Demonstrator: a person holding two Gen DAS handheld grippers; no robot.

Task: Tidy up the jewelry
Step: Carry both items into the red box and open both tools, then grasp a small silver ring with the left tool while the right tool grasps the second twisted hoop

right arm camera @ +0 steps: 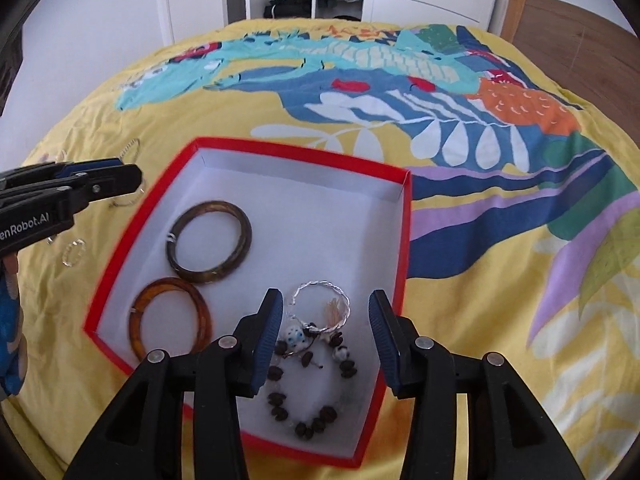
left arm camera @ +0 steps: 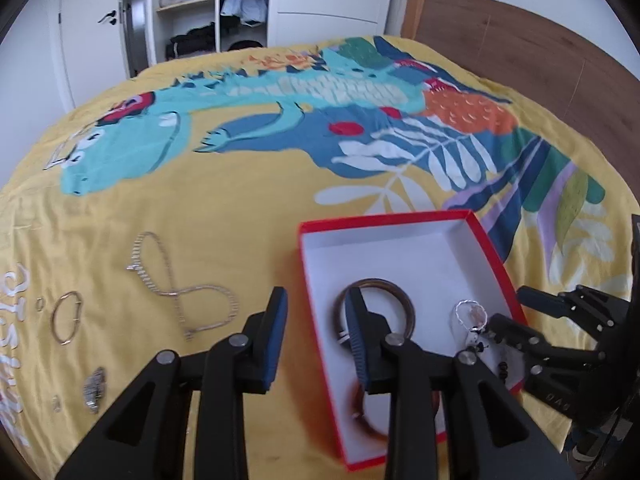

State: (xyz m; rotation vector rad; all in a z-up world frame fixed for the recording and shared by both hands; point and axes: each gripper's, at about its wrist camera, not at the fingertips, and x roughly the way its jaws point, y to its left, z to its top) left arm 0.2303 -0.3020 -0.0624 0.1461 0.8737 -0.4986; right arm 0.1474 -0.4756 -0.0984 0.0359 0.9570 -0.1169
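Observation:
A red box with a white inside (right arm camera: pixel 404 216) (left arm camera: pixel 492 248) lies on the yellow bedspread. In it are a dark brown bangle (right arm camera: pixel 210 242) (left arm camera: pixel 404 300), an amber bangle (right arm camera: pixel 170 322), a silver twisted ring bracelet (right arm camera: pixel 320 306) (left arm camera: pixel 470 316) and a beaded bracelet (right arm camera: pixel 312 392). My right gripper (right arm camera: pixel 326 312) is open and empty, just above the silver and beaded bracelets. My left gripper (left arm camera: pixel 316 312) is open and empty over the box's left wall. On the bedspread to the left lie a silver chain necklace (left arm camera: pixel 180 288), a thin gold bangle (left arm camera: pixel 66 316) and a small brooch (left arm camera: pixel 94 390).
The bedspread (left arm camera: pixel 240 200) has a big dragon print. Small rings (right arm camera: pixel 74 252) lie left of the box. A wardrobe with open shelves (left arm camera: pixel 200 8) stands beyond the bed, and a wooden headboard (left arm camera: pixel 540 52) at the right.

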